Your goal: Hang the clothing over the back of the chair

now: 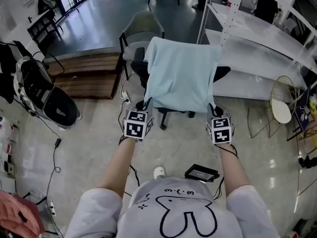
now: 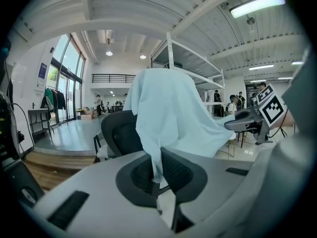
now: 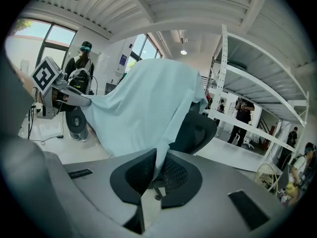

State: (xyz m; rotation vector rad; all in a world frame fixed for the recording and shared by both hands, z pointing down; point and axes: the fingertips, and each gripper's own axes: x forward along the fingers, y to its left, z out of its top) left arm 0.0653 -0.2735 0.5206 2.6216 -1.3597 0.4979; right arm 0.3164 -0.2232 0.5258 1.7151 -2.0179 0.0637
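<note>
A pale blue garment (image 1: 181, 76) lies draped over the back of a black office chair (image 1: 142, 67). My left gripper (image 1: 142, 104) is shut on the garment's lower left corner, and my right gripper (image 1: 214, 109) is shut on its lower right corner. In the left gripper view the cloth (image 2: 168, 118) runs down from the chair back (image 2: 119, 133) into the closed jaws of the left gripper (image 2: 157, 175). The right gripper view shows the same cloth (image 3: 138, 108) pinched in the right gripper (image 3: 157, 166), with the chair back (image 3: 195, 133) behind it.
A grey armchair (image 1: 143, 26) stands behind the office chair. White shelving (image 1: 257, 38) runs along the right, with a wire fan-like frame (image 1: 282, 100) on the floor. A black case (image 1: 47, 100) lies open at left. Cables and a small black device (image 1: 201, 173) lie near my feet.
</note>
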